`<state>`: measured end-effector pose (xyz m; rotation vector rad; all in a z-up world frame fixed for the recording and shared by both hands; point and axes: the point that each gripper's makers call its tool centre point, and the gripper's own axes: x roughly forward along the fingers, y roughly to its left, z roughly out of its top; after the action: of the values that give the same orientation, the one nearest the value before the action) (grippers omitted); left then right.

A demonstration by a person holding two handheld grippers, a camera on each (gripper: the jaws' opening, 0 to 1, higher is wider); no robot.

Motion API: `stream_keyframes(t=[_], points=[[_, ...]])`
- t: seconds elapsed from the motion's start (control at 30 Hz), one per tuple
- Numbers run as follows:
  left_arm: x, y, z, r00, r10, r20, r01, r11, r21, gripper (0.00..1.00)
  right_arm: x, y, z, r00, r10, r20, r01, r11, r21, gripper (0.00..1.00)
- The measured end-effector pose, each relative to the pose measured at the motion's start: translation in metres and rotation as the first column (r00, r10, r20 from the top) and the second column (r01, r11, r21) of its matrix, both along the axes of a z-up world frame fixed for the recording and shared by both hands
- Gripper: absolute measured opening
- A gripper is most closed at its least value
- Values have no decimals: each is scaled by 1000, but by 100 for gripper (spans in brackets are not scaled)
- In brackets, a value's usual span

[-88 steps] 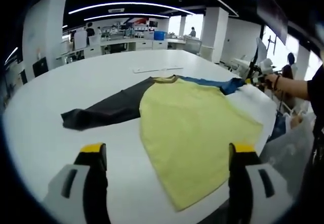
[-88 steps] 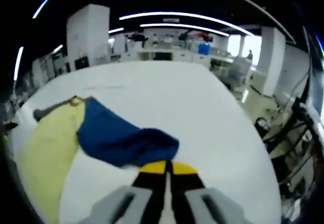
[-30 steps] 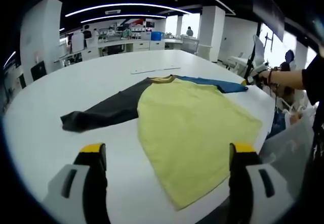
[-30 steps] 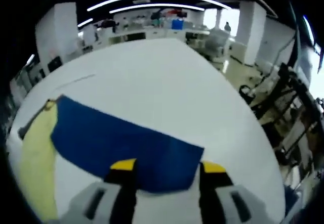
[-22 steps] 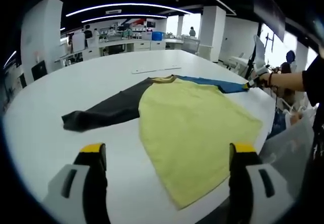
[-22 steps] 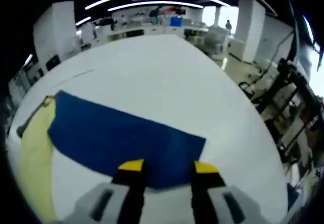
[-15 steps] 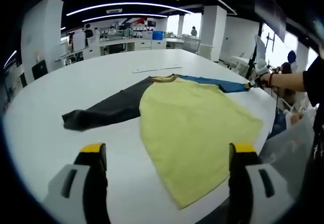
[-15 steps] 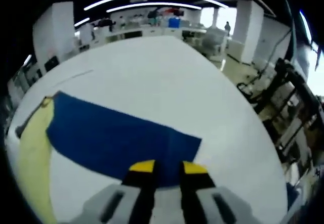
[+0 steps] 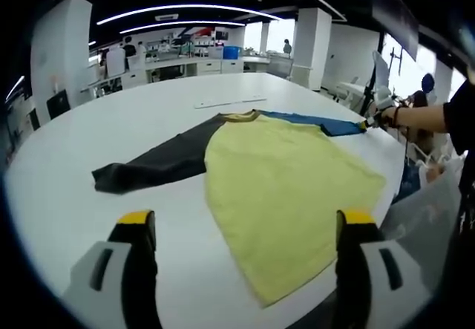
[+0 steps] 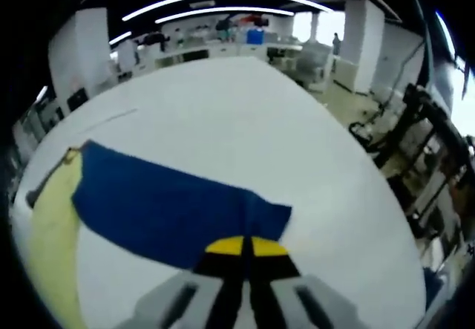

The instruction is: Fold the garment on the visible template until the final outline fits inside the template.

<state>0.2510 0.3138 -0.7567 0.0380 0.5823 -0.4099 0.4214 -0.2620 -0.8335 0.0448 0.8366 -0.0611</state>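
right gripper jaws, apart a second ago, now clamped on blue sleeve cuff beside yellow shirt body on table; fold can begin. left gripper apart, idle near hem.

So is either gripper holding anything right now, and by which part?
The right gripper is shut on the blue sleeve, pinching its cuff end. The left gripper is open over the table, holding nothing.
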Motion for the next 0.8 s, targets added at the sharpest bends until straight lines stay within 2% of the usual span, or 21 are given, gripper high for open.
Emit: stream_keyframes(t=[0.33, 0.43, 0.8], points=[[-1, 3, 2, 1000, -7, 9, 7, 1000, 15, 99, 9, 3, 14, 1000, 8, 25, -9, 1000, 24, 0], [-3, 4, 2, 1000, -16, 7, 16, 999, 33, 99, 10, 10, 22, 999, 18, 35, -19, 1000, 25, 0], [-6, 4, 4, 999, -38, 12, 37, 999, 36, 99, 26, 26, 35, 996, 64, 59, -66, 997, 34, 0]])
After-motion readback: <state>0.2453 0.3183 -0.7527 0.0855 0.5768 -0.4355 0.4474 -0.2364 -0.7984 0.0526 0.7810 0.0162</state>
